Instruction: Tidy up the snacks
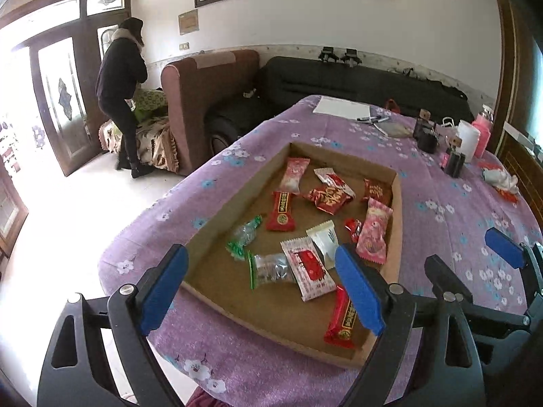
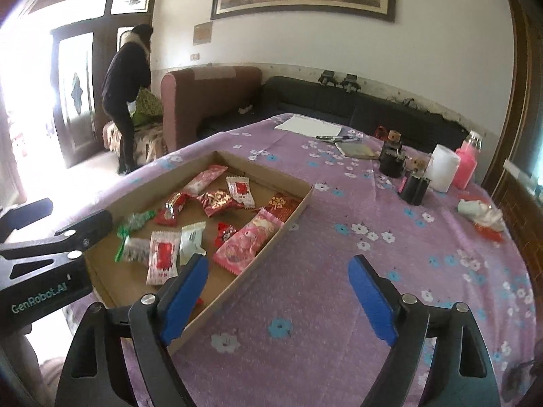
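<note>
"GenRobot.AI" on the left tongs (image 2: 86, 232), snack lettering illegible

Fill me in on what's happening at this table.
A person holds two grippers over a purple flowered tablecloth, sorting snacks. A shallow cardboard tray holds scattered wrapped snacks, such as a pink packet and a long red bar. The left gripper hangs open above the tray's near end; the right gripper is open beside it, empty.
</note>
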